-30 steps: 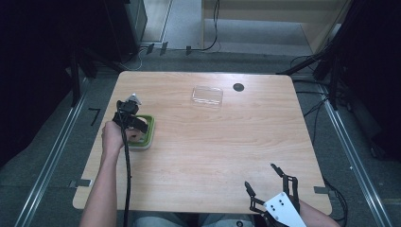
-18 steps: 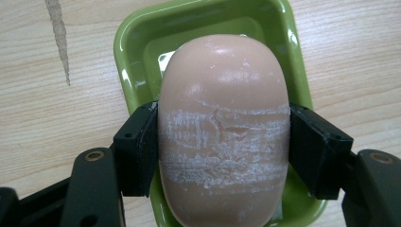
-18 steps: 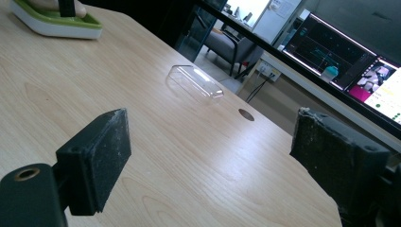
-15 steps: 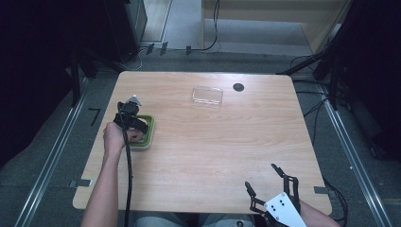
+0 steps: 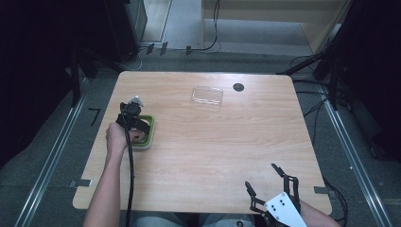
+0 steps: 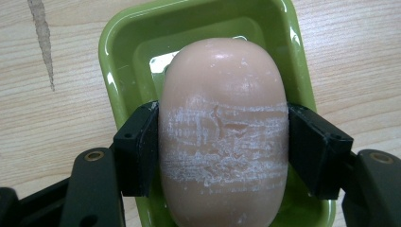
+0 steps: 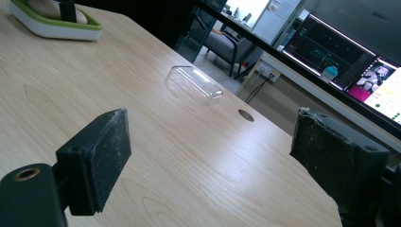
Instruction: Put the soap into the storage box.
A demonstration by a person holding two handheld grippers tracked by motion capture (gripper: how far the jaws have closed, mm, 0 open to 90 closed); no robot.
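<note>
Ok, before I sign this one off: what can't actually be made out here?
- High view: the soap bar in the green dish, covered by the left hand and left tongs.
- Left gripper view: whether the soap rests on the dish floor or is lifted; its underside is hidden.
- High view: the right tongs body, cut off by the bottom edge.
- Right gripper view: monitor contents, too blurred.

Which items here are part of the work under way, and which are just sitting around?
In use:
- soap bar, clamped in the left gripper
- green soap dish under it

Likely idle:
- clear plastic lid, alone at the table's far side
- right gripper, open over the near edge, holding nothing
</note>
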